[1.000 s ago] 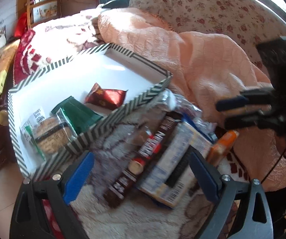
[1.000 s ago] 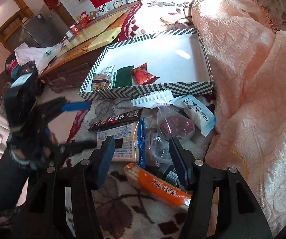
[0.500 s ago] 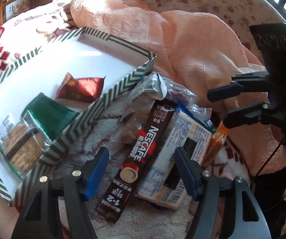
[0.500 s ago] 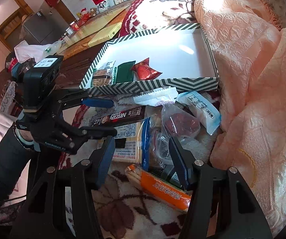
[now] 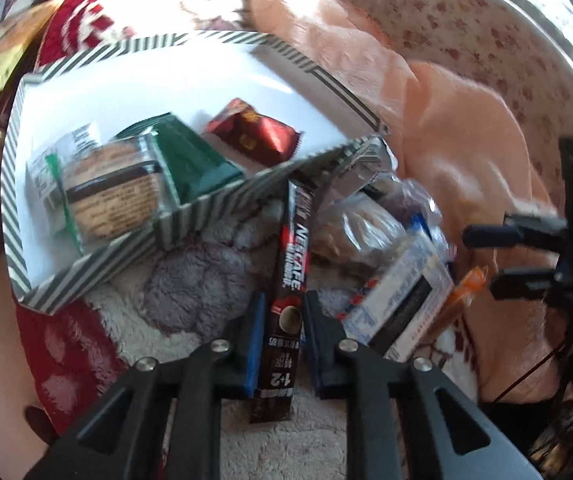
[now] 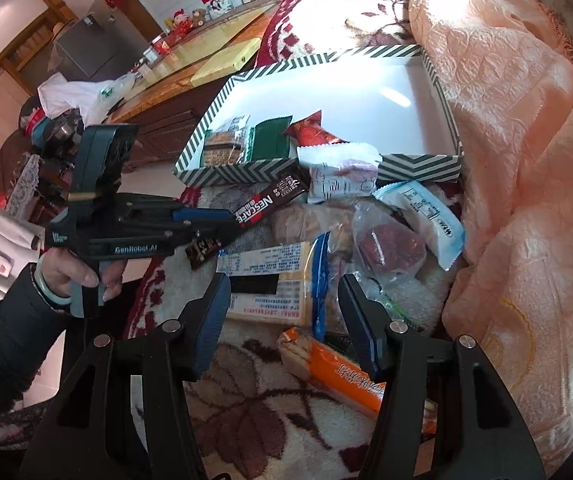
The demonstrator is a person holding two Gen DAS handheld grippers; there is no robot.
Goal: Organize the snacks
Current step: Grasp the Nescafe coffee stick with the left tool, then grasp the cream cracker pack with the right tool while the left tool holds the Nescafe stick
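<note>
Peach quilted blanket [image 6: 526, 160] is lying bunched along the right of the scene, beside a plush floral rug [image 6: 254, 392] that is carrying everything else. Shallow white box with green-and-white striped walls [image 6: 426, 160] is sitting on the rug, holding three packets at one end: a clear-wrapped round biscuit pack [image 5: 110, 192], a dark green foil packet [image 5: 190, 168] and a red foil packet [image 5: 254, 132]. Loose snacks are piling just outside the box's near wall: a pale yellow flat packet with printed label [image 6: 270, 280], a clear bag with dark red contents [image 6: 390, 248], a white-and-blue sachet [image 6: 426, 216], an orange wrapped stick pack [image 6: 338, 372].

Left gripper [image 5: 282, 332] is closing its blue-padded jaws on a long dark brown Nescafe coffee stick [image 5: 290, 280], the stick lying between the pads with its far end against the box wall; the pads are pressing its sides. A hand [image 6: 82, 276] is gripping that tool's handle.

Right gripper [image 6: 286, 312] is hovering over the yellow packet, fingers spread partway, holding nothing.
</note>
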